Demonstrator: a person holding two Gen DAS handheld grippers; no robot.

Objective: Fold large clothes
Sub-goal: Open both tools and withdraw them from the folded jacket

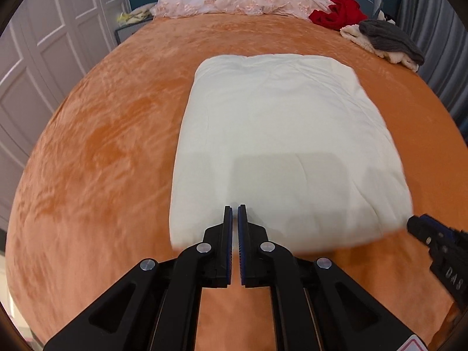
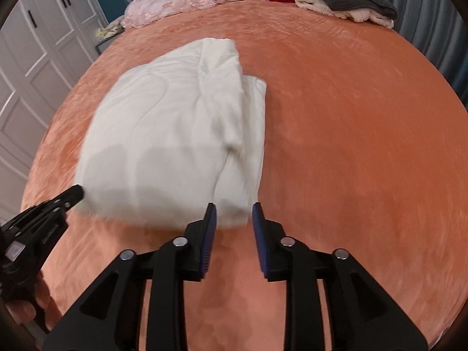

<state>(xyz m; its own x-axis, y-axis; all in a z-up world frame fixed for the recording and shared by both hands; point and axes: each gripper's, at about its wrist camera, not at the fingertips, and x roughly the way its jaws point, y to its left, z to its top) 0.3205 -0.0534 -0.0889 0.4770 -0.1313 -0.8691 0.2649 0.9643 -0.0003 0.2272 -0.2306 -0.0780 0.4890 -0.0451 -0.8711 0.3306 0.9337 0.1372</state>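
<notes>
A white padded garment point(image 1: 286, 146) lies folded into a thick rectangle on the orange bedspread point(image 1: 102, 152). It also shows in the right wrist view point(image 2: 175, 134), with its layered edges on the right side. My left gripper point(image 1: 235, 208) is shut and empty at the middle of the bundle's near edge, with only a thin slit between the pads. My right gripper point(image 2: 234, 206) is open, and its fingers straddle the bundle's near right corner. The right gripper shows in the left wrist view point(image 1: 433, 234) at that corner. The left gripper shows in the right wrist view point(image 2: 52, 204) at the near left.
At the head of the bed lie a pink lace cover point(image 1: 234, 0), a red garment point(image 1: 339, 11) and a grey and cream pile point(image 1: 386, 41). White wardrobe doors point(image 1: 44, 58) stand left of the bed. The orange bedspread point(image 2: 365, 131) stretches right of the bundle.
</notes>
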